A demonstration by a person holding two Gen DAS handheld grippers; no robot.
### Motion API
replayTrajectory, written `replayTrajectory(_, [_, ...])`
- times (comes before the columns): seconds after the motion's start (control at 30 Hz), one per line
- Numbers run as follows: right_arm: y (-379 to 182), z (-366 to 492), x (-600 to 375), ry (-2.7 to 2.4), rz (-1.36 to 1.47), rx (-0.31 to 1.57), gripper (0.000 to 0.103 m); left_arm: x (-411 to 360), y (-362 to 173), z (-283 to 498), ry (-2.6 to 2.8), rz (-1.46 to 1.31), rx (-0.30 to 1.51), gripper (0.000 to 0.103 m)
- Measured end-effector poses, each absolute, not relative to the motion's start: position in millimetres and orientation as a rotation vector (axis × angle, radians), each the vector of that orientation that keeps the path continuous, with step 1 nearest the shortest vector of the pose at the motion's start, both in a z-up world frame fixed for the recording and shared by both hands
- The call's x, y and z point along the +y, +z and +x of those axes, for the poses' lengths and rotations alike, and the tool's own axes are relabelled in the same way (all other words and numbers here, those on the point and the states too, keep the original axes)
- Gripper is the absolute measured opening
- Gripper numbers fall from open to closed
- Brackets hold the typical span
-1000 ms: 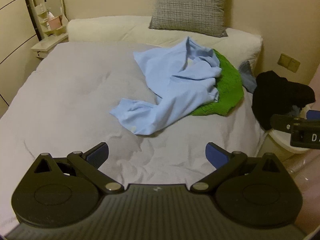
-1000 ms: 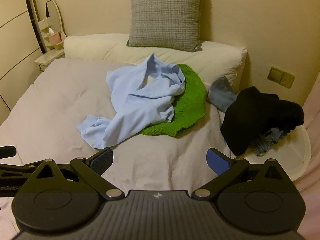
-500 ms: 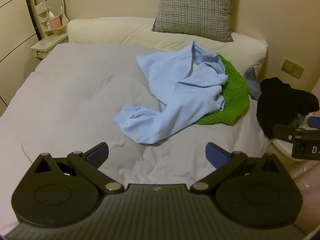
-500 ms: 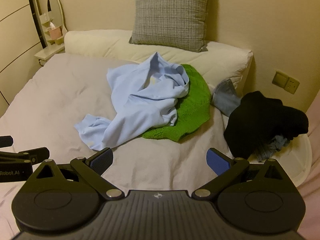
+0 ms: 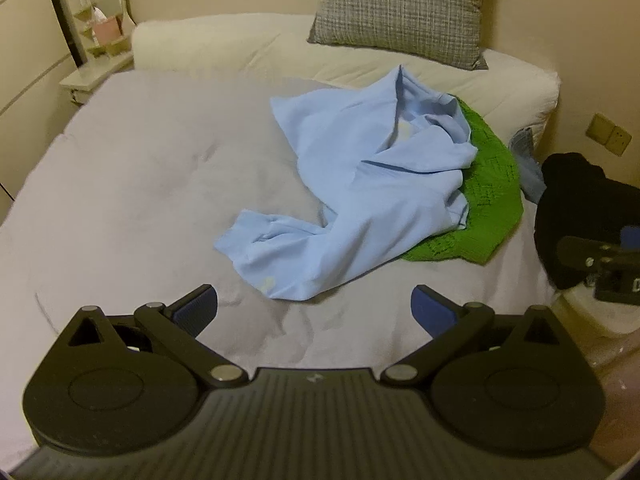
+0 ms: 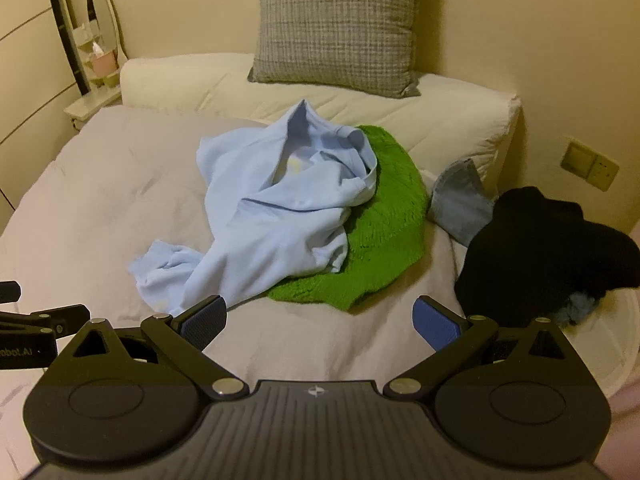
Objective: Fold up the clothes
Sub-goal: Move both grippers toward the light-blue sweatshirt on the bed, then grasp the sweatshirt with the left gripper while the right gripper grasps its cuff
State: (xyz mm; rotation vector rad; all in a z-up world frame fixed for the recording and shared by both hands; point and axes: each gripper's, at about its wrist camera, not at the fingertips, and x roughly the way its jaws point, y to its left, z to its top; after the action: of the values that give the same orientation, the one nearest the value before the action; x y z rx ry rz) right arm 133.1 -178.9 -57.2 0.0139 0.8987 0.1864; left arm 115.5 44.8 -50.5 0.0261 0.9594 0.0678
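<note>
A crumpled light blue shirt [image 5: 360, 196] [image 6: 276, 216] lies on the grey bed, partly over a green knit garment [image 5: 484, 204] [image 6: 384, 232]. My left gripper [image 5: 314, 310] is open and empty above the sheet, just short of the shirt's near sleeve. My right gripper [image 6: 320, 320] is open and empty, close to the near edges of the shirt and the green garment. The right gripper's side shows at the right edge of the left wrist view [image 5: 600, 260]. The left gripper's side shows at the left edge of the right wrist view [image 6: 36, 320].
A black garment [image 6: 544, 248] and blue-grey cloth [image 6: 460, 204] pile over a white basket [image 6: 624, 340] at the bed's right side. A checked cushion [image 6: 340, 24] leans on a white pillow [image 6: 440, 116] at the headboard. A nightstand with a mirror [image 6: 96, 64] stands far left.
Both grippers have moved forward and nearer the bed, so the blue shirt and green garment appear closer. Both stay open. The clothes have not moved.
</note>
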Motion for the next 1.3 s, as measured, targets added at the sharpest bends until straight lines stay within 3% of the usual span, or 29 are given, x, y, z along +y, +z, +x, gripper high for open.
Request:
replayTrajectory(1.03, [-164.5, 344.3, -210.2, 0.24, 0.208, 1.117, 0.102, 8.1, -144.1, 331.5, 0.054, 0.14, 1.109, 0.101])
replayTrajectory(1.1, [-171.0, 355.0, -211.2, 0.242, 0.246, 1.124, 0.102, 9.9, -146.3, 344.1, 0.04, 0.123, 1.104, 0.097])
replayTrajectory(1.2, [-180.9, 367.6, -214.7, 0.242, 0.318, 1.119, 0.098, 12.5, -149.6, 363.0, 0.019, 0.098, 1.095, 0.088])
replayTrajectory(1.27, [-189.9, 375.8, -216.8, 0.242, 0.372, 1.127, 0.081, 14.3, -151.8, 375.6, 0.005, 0.081, 1.089, 0.08])
replayTrajectory(1.3, [-194.6, 380.0, -217.8, 0.242, 0.398, 1.133, 0.079, 15.2, -152.9, 381.8, -0.002, 0.073, 1.086, 0.077])
